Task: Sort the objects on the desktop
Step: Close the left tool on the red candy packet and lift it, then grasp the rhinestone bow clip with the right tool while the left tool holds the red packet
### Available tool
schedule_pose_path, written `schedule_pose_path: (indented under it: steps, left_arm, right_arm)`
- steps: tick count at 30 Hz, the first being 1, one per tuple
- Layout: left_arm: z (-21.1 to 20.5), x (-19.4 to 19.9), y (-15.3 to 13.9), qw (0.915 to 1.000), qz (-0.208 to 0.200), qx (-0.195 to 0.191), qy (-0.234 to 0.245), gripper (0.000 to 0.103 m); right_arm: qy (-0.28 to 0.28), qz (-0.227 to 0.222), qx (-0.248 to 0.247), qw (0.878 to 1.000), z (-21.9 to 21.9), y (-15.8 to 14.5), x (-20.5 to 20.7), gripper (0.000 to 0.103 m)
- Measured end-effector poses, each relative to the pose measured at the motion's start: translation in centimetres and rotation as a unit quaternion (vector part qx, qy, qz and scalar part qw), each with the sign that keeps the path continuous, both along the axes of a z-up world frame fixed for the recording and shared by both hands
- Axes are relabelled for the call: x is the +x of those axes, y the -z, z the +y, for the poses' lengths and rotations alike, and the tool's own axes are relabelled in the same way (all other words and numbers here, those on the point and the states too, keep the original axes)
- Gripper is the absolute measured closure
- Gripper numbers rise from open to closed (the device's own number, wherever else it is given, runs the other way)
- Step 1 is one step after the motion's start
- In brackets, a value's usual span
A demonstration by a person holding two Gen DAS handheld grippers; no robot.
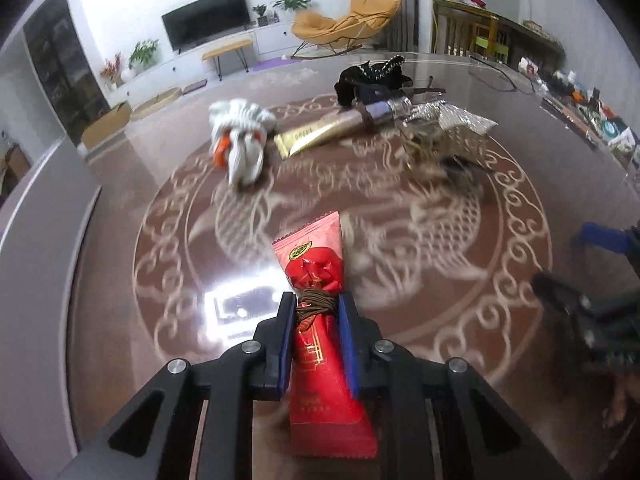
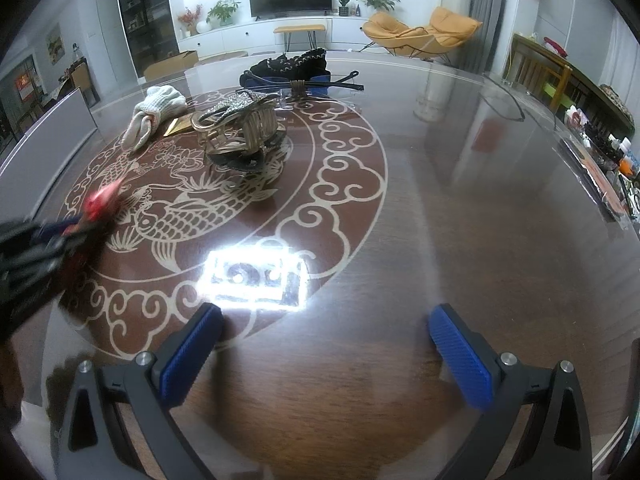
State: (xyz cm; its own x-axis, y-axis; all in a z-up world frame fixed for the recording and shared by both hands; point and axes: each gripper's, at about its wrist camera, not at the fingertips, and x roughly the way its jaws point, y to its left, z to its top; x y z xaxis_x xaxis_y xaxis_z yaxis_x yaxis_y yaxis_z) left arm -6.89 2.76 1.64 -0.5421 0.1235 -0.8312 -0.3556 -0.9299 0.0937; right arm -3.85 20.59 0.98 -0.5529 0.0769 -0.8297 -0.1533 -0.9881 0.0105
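Your left hand-held gripper is clenched on a red snack packet, its blue pads pressing either side of the brown cord wound around the packet's waist. The packet runs lengthwise between the jaws, its pink serrated end pointing away from you over the bench and its lower end reaching back under the gripper body. Your right hand-held gripper is released, jaws spread wide with nothing between them, hovering above bare bench near the bright reflection of a lamp. From that right view you can see your left hand-held gripper as a blur at the left edge, the red packet poking out of it.

Farther out on the carp pattern lies a white knitted glove with something orange at its folds. Just beside it, a gold tube stretches to the right, ending in a silvery cap. To the right of that sits a translucent hair claw clip with a rhinestone-covered top, resting on a dark item you cannot make out clearly. Behind them, near the far edge, lies a black cloth piece with pale trim, and a pair of thin-framed glasses lies in front of it.
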Motion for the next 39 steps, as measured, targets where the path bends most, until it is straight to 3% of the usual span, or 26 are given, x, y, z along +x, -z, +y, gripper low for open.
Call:
schedule_pose_path:
  steps: [6, 10, 14, 19, 21, 23, 26, 31, 39]
  left_arm:
    - [-2.5, 2.6, 0.1, 0.9982, -0.015, 0.042, -0.039, 0.083]
    - [-4.5, 3.6, 0.1, 0.9949, -0.021, 0.073, -0.065, 0.083]
    - [-5.9, 3.7, 0.1, 0.9921, -0.023, 0.091, -0.084, 0.083]
    - [-7.0, 3.3, 0.0, 0.9891, -0.028, 0.096, -0.108, 0.083]
    - [-7.0, 3.3, 0.0, 0.9895, -0.027, 0.091, -0.109, 0.083]
    - [-7.0, 3.4, -0.1, 0.9894, -0.025, 0.09, -0.111, 0.083]
    - [-6.9, 3.3, -0.1, 0.9895, -0.023, 0.088, -0.112, 0.083]
    - [-7.1, 3.7, -0.2, 0.9898, -0.018, 0.087, -0.111, 0.083]
    - [-8.2, 5.2, -1.7, 0.9891, -0.007, 0.097, -0.111, 0.083]
  right_arm:
    - [-0.002, 0.002, -0.005, 1.0, 0.1, -0.1, 0.1, 0.0]
    - [-0.042, 0.02, -0.057, 0.997, 0.4, -0.8, -0.5, 0.0]
    - [-0.086, 0.033, -0.044, 0.995, -1.3, -3.0, -4.7, 0.0]
    - [-0.083, -0.002, -0.021, 0.996, -2.7, -2.7, -12.1, 0.0]
    - [-0.09, -0.015, -0.009, 0.996, -3.3, -2.0, -13.8, 0.011]
    - [-0.098, -0.029, -0.007, 0.995, -3.7, -1.5, -14.7, 0.043]
    - [-0.098, -0.036, -0.002, 0.995, -3.8, -1.7, -14.6, 0.052]
    - [-0.106, -0.009, -0.012, 0.994, -3.0, -4.0, -12.1, 0.055]
    - [-0.137, -0.008, -0.056, 0.989, -3.7, -7.2, -7.3, 0.055]
